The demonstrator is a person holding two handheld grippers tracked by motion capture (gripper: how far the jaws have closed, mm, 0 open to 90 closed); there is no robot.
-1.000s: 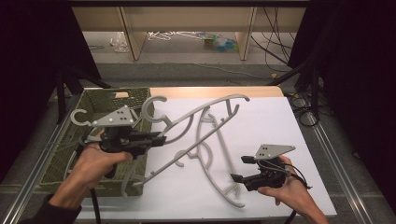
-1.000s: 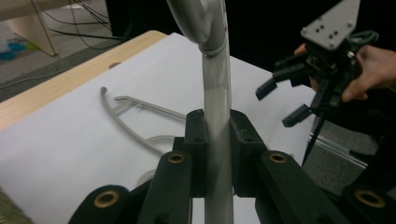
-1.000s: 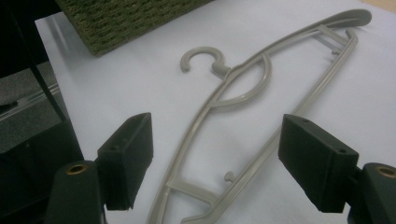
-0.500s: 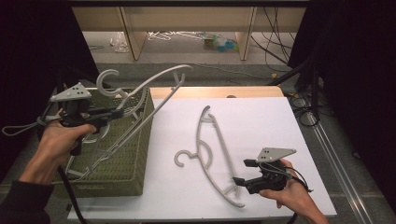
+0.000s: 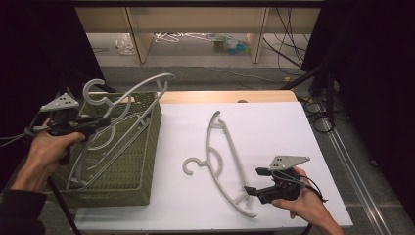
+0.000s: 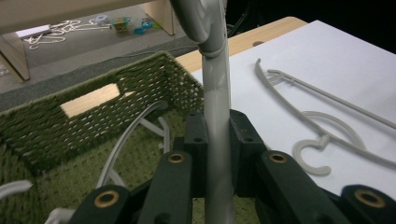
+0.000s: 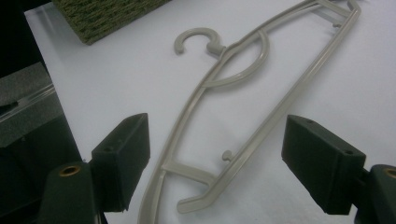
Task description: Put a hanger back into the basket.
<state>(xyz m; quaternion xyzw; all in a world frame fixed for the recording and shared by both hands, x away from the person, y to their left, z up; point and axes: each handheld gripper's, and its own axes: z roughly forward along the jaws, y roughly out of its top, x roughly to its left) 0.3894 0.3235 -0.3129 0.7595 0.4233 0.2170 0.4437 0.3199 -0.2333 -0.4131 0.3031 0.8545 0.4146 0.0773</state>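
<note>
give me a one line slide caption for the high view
Left gripper lowers a grey hanger into the green basket; open right gripper waits beside another hanger.

A: What lies past the table [image 5: 274, 117]?

B: A grey floor [image 5: 205, 73], then a pale wooden shelf unit [image 5: 139, 39] with upright panels. Small clutter [image 5: 230, 44] and white hangers [image 5: 178, 36] lie on the floor under it.

A: And the sides?

B: Dark curtains [image 5: 372, 73] on both sides. Black cables [image 5: 288, 34] hang at the right, and a metal rail [image 5: 352, 166] runs along the floor there.
</note>
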